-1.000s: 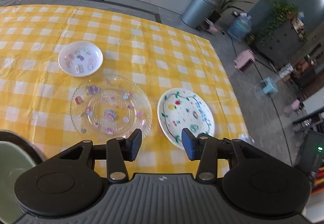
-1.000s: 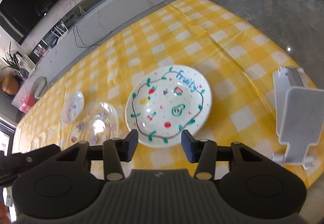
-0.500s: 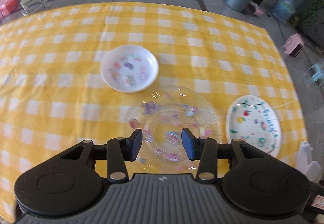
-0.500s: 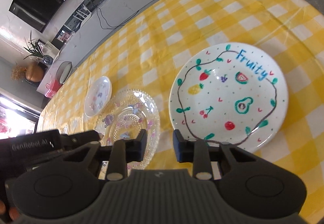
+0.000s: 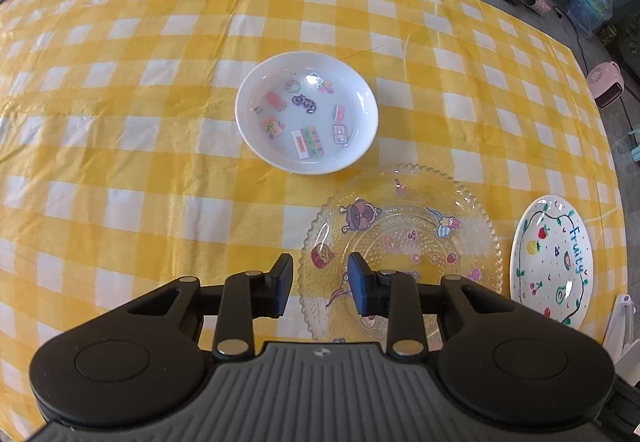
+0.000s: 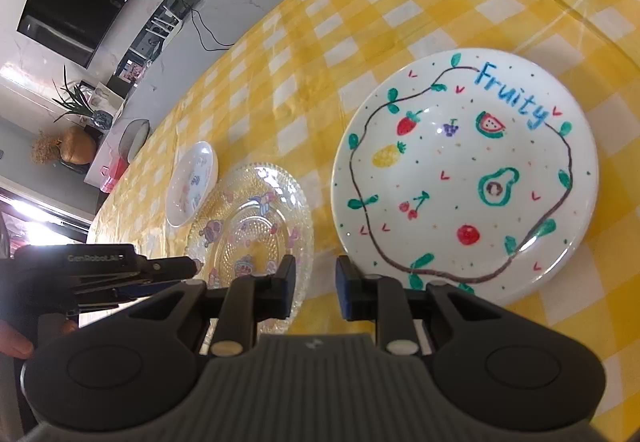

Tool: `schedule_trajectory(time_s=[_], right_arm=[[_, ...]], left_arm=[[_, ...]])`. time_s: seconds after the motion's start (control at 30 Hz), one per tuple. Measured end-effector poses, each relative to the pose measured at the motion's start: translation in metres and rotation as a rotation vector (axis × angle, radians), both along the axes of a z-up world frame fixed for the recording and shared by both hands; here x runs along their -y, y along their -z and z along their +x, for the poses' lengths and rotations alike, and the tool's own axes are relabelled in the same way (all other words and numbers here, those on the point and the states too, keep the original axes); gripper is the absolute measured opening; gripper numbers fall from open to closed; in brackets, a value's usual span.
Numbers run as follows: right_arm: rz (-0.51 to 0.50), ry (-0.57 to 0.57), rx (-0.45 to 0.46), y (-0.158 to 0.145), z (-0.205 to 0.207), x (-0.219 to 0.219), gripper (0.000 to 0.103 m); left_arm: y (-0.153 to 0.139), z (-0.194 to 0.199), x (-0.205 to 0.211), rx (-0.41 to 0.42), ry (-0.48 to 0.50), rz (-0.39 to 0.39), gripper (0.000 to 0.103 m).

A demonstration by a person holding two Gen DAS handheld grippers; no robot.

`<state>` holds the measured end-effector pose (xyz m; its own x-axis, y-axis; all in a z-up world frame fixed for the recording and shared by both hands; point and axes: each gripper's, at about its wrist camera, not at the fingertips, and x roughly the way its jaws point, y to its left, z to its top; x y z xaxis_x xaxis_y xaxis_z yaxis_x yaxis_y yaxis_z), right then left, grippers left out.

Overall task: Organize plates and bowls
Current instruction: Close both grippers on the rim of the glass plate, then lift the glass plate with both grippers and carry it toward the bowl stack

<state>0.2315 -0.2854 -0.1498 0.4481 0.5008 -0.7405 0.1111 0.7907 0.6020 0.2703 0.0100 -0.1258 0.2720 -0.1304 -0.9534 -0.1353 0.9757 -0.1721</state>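
Left gripper (image 5: 319, 285) had just been closing, jaws still apart astride the glass plate's (image 5: 404, 238) near-left rim, no grip. Small white bowl (image 5: 307, 118) lay beyond. Right gripper (image 6: 315, 287) hovered narrowly open, empty, between glass plate and Fruity plate (image 6: 466, 170).

both grippers lower, fingers (image 5: 282, 284) narrower

"Fruity" in blue lettering on the white fruit-painted plate (image 6: 466, 178), legible in both wrist views. "GenRobot.AI" printed pale on the black body of the left gripper (image 6: 176, 266), right wrist view. Sticker text on small white dish (image 5: 307, 118) unreadable.
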Motion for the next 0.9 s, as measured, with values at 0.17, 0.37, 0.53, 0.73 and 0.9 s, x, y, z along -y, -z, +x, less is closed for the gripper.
schedule_trajectory(time_s=[0.17, 0.37, 0.53, 0.73, 0.9], right_arm=[[-0.010, 0.001, 0.010, 0.000, 0.001, -0.002, 0.016], [0.002, -0.012, 0.021, 0.002, 0.002, -0.004, 0.003], [-0.016, -0.024, 0.028, -0.001, -0.001, -0.005, 0.003], [-0.005, -0.044, 0.014, -0.005, -0.009, 0.002, 0.003], [-0.002, -0.062, 0.007, -0.012, -0.025, 0.008, 0.004]], left_arm=[[0.008, 0.004, -0.001, -0.001, -0.026, -0.009, 0.031], [0.008, 0.003, 0.000, 0.004, -0.050, 0.011, 0.021], [0.001, -0.003, 0.002, 0.007, -0.049, 0.031, 0.015], [-0.002, -0.016, 0.004, -0.001, -0.065, 0.025, 0.014], [-0.016, -0.033, 0.011, 0.033, -0.067, 0.016, 0.014]])
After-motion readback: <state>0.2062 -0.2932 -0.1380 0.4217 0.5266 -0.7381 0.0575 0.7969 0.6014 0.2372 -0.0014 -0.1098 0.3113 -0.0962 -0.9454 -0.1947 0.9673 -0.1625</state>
